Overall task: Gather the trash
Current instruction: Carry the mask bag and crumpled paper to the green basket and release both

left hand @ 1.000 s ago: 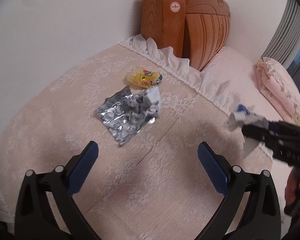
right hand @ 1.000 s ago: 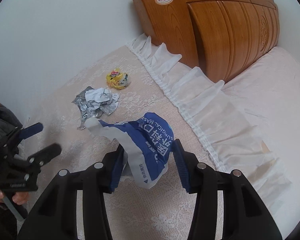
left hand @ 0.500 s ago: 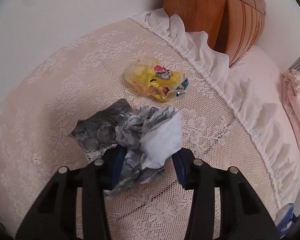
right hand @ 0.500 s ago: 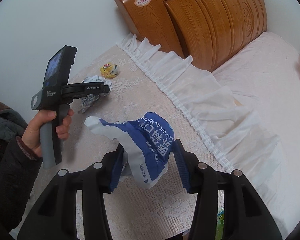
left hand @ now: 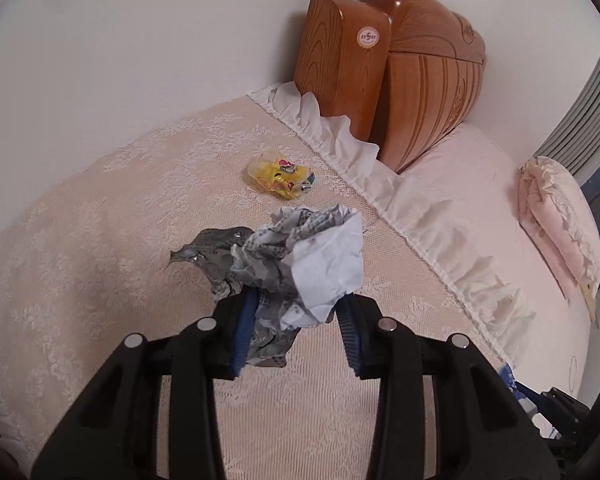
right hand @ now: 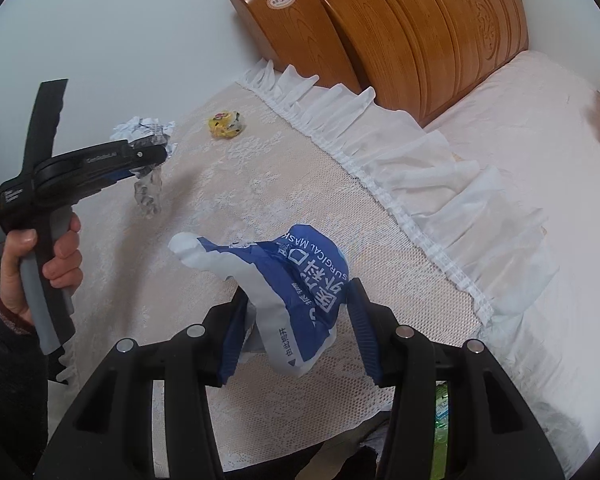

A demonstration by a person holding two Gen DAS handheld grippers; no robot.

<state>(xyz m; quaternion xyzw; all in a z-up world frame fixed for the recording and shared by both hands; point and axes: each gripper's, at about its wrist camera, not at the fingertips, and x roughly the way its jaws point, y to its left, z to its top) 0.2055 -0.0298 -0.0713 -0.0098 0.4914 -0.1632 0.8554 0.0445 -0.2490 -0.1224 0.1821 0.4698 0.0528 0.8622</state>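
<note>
Foil, the crumpled silver wrapper (left hand: pixel 296 264), sat pinched in the left gripper (left hand: pixel 296 320), whose jaws had just closed on it, lifting it clear of the lace cover (left hand: pixel 100 240); the yellow wrapper (left hand: pixel 282 178) lay beyond, uncollected. Rightward, the right gripper (right hand: pixel 296 328) clamped the blue mask packet (right hand: pixel 300 280) above that cover.

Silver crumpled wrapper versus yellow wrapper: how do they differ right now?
The silver crumpled wrapper is clamped in the left hand-held gripper and lifted off the lace bedspread; the yellow wrapper lies ungripped on it. The silver one looks larger and grey-white, the yellow one smaller and colourful. Both are crumpled trash.
</note>
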